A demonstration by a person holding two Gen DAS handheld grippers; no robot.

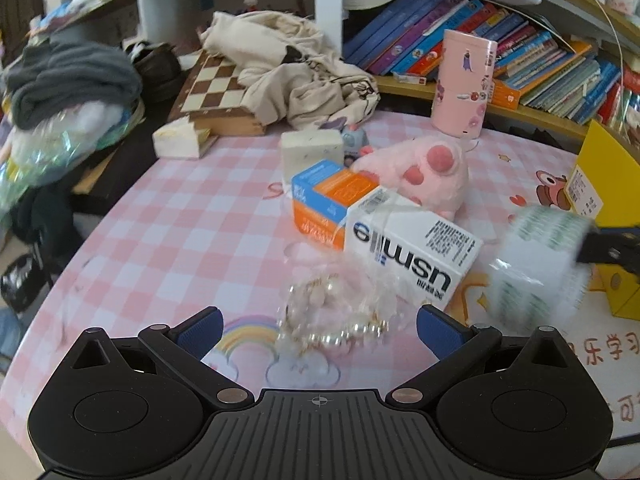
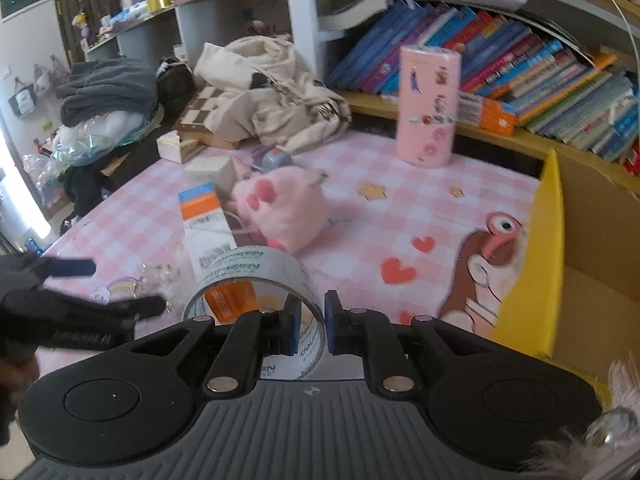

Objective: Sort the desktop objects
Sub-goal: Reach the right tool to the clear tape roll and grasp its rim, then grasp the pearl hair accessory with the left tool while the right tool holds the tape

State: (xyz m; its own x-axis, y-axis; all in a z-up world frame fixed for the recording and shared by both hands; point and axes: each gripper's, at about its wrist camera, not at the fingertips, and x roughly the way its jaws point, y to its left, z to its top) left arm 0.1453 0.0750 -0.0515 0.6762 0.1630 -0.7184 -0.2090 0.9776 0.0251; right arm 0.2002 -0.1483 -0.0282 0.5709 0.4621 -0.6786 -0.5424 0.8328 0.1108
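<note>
Clearly the right tool [image 2: 313, 328] pointed down and forward over the bench [image 2: 400, 184], its blue pads pinching the wall of a clear tape roll [image 2: 256, 276], one pad inside the ring and one outside. Green print on the roll read something like "SHIPPEN", though blur left it uncertain. The roll hung just above the pink checked cloth, near the open yellow box [image 2: 544, 248] at the right.

From the left wrist view, the left tool [image 1: 318, 326] also angled downward, its two fingers spread wide with nothing pressed between them. A clear bag of pearls [image 1: 336, 320] lay on the cloth between and just ahead of the fingertips; whether they touched it could not be told. In that view the tape showed blurred at the right edge, held off the bench.

Beyond the pearls lay one white carton [image 1: 416, 248] marked "usmile", read upside down, with a barcode panel on its side. One orange and blue carton [image 1: 328, 200] touched it behind, its writing too small to read. One pink plush [image 1: 424, 172] sat just beside both cartons. One pink tin [image 1: 464, 88] with stickers stood upright near the bookshelf, well apart from the tools. Red Chinese characters were printed on the cloth at the right.
</note>
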